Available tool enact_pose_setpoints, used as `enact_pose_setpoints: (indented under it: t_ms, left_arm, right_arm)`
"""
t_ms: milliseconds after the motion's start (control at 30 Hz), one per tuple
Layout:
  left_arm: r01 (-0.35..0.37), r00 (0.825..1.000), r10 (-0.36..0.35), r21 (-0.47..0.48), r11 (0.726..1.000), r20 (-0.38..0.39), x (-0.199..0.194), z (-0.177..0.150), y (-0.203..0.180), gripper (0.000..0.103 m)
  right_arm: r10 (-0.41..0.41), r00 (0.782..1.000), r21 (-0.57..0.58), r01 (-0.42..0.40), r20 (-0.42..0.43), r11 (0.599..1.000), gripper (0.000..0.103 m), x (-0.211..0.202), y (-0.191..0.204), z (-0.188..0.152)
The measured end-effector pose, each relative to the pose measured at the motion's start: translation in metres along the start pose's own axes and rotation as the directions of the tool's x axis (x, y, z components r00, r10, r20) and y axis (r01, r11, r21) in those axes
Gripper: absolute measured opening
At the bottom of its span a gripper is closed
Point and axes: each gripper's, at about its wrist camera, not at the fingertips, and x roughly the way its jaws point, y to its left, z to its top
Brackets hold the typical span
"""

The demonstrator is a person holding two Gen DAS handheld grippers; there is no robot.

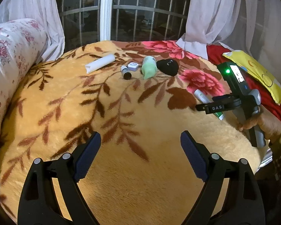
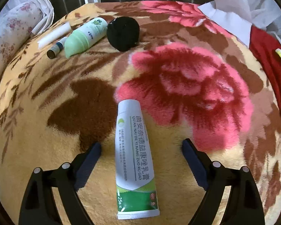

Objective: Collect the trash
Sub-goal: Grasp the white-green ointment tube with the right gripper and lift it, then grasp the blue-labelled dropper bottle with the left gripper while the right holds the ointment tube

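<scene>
A white and green ointment tube (image 2: pixel 134 159) lies flat on the floral blanket (image 2: pixel 46 150), between the open fingers of my right gripper (image 2: pixel 141 146), which is low over it; part of the tube shows in the left wrist view (image 1: pixel 203 96). Farther back lie a green bottle (image 1: pixel 149 67) (image 2: pixel 86 35), a black bundle (image 1: pixel 167 66) (image 2: pixel 123 33), a small dark-capped vial (image 1: pixel 125 72) (image 2: pixel 56 47), a white paper roll (image 1: pixel 100 63) (image 2: pixel 53 34) and a small bluish box (image 1: pixel 132 66). My left gripper (image 1: pixel 140 138) is open and empty over bare blanket. The right gripper's body (image 1: pixel 239 95) shows at right.
A flowered bolster (image 1: pixel 7 52) lies along the left edge. A yellow pillow (image 1: pixel 256 71) on red cloth (image 1: pixel 267 93) is at the right. White curtains (image 1: pixel 224 13) and a barred window (image 1: pixel 140 13) stand behind the bed.
</scene>
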Motion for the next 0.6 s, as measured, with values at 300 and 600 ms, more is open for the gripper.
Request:
enact_pose_setpoints:
  t_ms: [300,600]
  left_arm:
    - [0.025,1.0,-0.025,-0.013,1.0,-0.002,0.0,-0.003,0.0,0.085]
    - [0.033,0.999,-0.033,-0.013,0.999,-0.004,-0.002,-0.006,-0.001,0.085]
  right_arm:
    - [-0.035,0.999,0.005,0.035,0.02,0.999,0.037,-0.003,0.002,0.002]
    - [0.008,0.997,0.001,-0.008,0.079,1.0,0.031,-0.023,0.001,-0.008]
